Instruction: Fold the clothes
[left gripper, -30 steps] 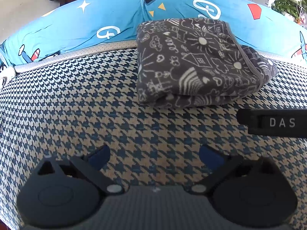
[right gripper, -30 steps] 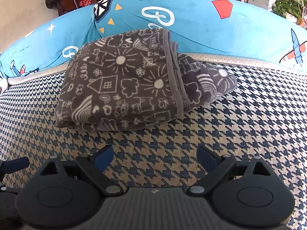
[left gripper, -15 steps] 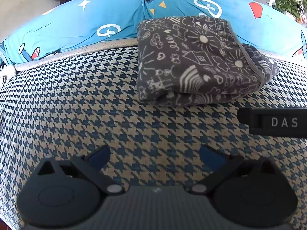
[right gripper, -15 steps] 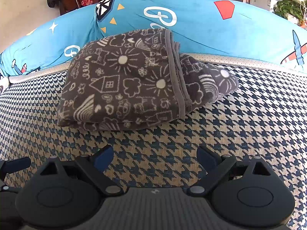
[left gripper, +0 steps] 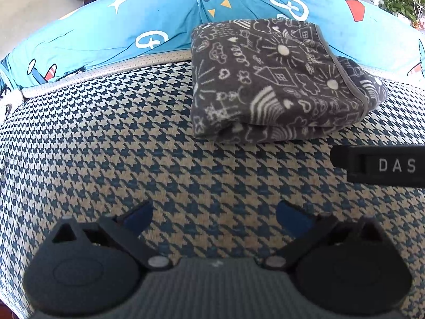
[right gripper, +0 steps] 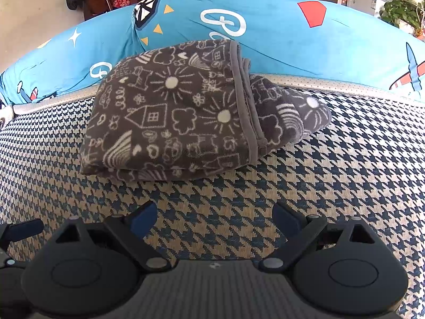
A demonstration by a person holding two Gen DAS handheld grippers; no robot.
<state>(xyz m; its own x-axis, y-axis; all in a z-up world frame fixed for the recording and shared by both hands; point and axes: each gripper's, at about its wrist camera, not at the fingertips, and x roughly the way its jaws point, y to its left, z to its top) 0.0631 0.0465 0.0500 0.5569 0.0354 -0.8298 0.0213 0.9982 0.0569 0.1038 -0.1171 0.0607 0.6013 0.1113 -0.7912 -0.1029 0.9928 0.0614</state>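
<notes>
From here I judge the grey doodle-print cloth [right gripper: 180, 114] soft, thick and light; it lies folded into a bundle on the houndstooth bed cover [right gripper: 332, 186], its far edge against the blue bedding [right gripper: 279, 29]. I would pinch the bound hem at its right. My left gripper [left gripper: 213, 216] and right gripper [right gripper: 213, 216] both have fingers spread wide, holding nothing, short of the cloth.

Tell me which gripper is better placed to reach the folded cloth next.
Probably the right gripper: the cloth lies nearly straight ahead of it. For the left gripper it sits off to the right. Both are open.
</notes>
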